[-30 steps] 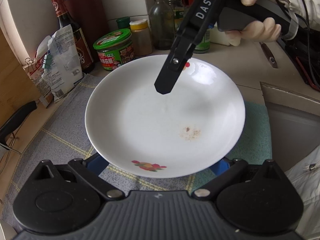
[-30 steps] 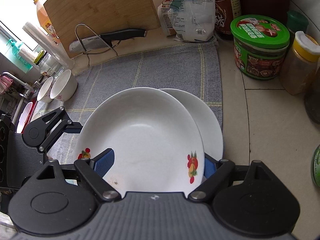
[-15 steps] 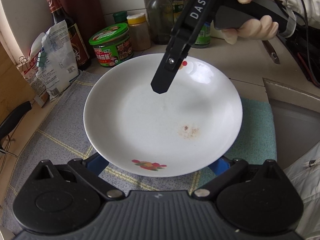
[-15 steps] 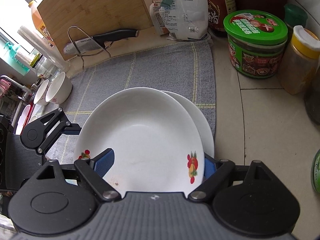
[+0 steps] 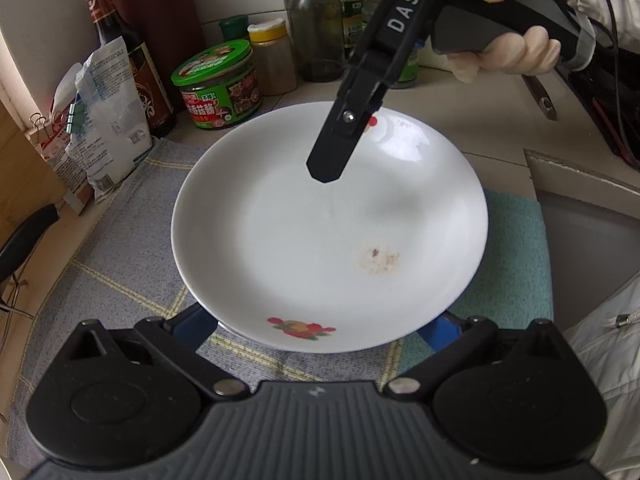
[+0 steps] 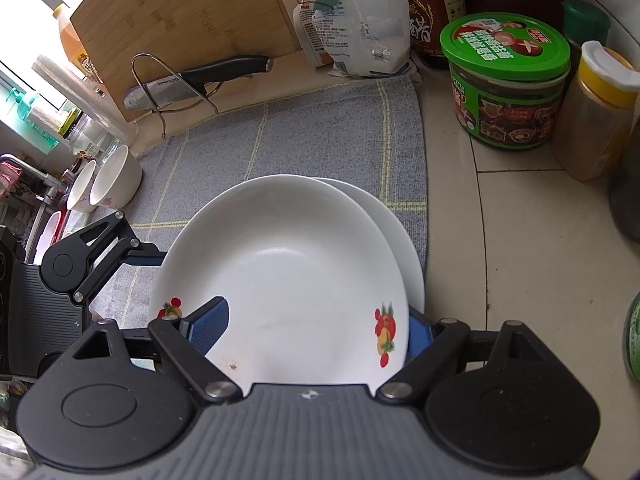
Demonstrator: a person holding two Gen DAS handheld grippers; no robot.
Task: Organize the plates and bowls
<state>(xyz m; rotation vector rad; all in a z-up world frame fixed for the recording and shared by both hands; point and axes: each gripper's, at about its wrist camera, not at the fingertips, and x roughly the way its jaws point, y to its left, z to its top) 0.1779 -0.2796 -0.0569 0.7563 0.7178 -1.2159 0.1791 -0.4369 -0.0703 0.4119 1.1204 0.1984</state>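
Observation:
A white plate (image 5: pixel 320 232) with fruit decals hangs low over a grey mat (image 5: pixel 120 248). My right gripper (image 6: pixel 312 324) is shut on the plate's (image 6: pixel 288 264) rim, one pad on the inside and the other behind the edge. In the left wrist view its upper finger (image 5: pixel 332 152) reaches in over the far rim. My left gripper (image 5: pixel 318 322) stands open, both blue pads tucked under the near rim. A second white plate (image 6: pixel 384 218) lies beneath, offset to the right. Two white bowls (image 6: pixel 116 178) stand at the mat's left end.
A green-lidded jar (image 6: pixel 504 80), spice jars, bottles and clipped bags line the back of the counter. A knife on a wire rack (image 6: pixel 192 80) leans against a wooden board (image 6: pixel 180 12). A teal cloth (image 5: pixel 516 248) and a sink (image 5: pixel 592 240) lie on the right.
The held plate now covers a little more of the lower plate. Both grippers keep the same stance on it.

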